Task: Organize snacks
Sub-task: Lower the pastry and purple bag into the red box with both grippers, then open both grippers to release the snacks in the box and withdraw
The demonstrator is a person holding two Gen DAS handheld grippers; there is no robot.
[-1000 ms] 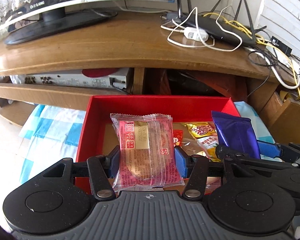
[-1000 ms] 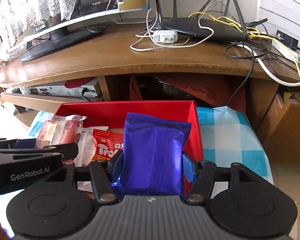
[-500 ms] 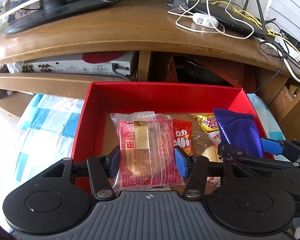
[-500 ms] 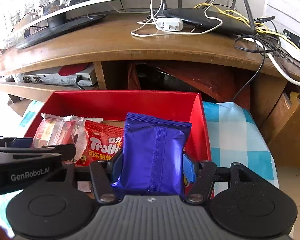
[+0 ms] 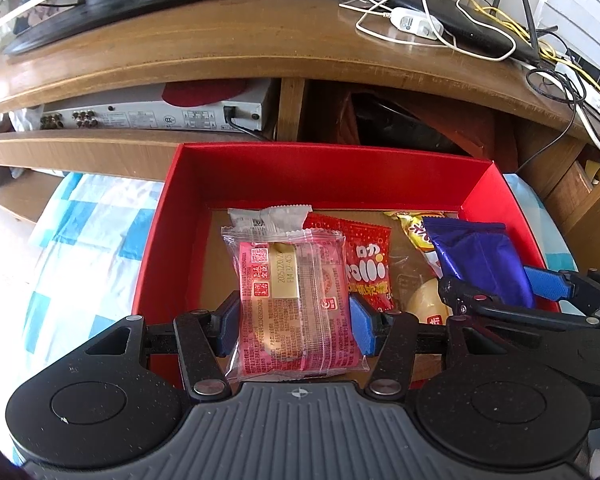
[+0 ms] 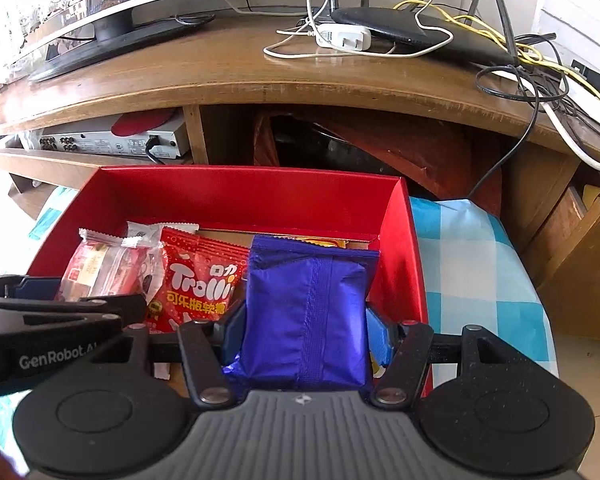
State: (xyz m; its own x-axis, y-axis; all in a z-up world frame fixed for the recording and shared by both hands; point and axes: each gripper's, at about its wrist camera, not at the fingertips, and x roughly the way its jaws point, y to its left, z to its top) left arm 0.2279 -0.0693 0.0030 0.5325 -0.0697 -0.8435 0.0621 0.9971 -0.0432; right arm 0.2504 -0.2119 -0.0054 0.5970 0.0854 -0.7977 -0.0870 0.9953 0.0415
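A red box (image 5: 300, 176) sits on a blue-checked cloth, also in the right wrist view (image 6: 244, 196). My left gripper (image 5: 294, 326) is shut on a clear pink-red pastry packet (image 5: 292, 304) held over the box's left half. My right gripper (image 6: 306, 340) is shut on a blue foil packet (image 6: 306, 312) over the box's right side; the packet also shows in the left wrist view (image 5: 480, 256). Inside the box lie a red Trolli gummy bag (image 6: 198, 280), a yellow snack packet (image 5: 414, 232) and a white wrapper (image 5: 266, 218).
A wooden TV stand (image 5: 220, 48) rises just behind the box, with a monitor base (image 5: 112, 12), a router and tangled cables (image 6: 420, 36) on top and a silver player (image 5: 152, 114) on its shelf. A wooden crate (image 6: 580, 264) stands at right.
Both grippers have moved forward and down over the box with their packets still held. More of the box's contents show now.
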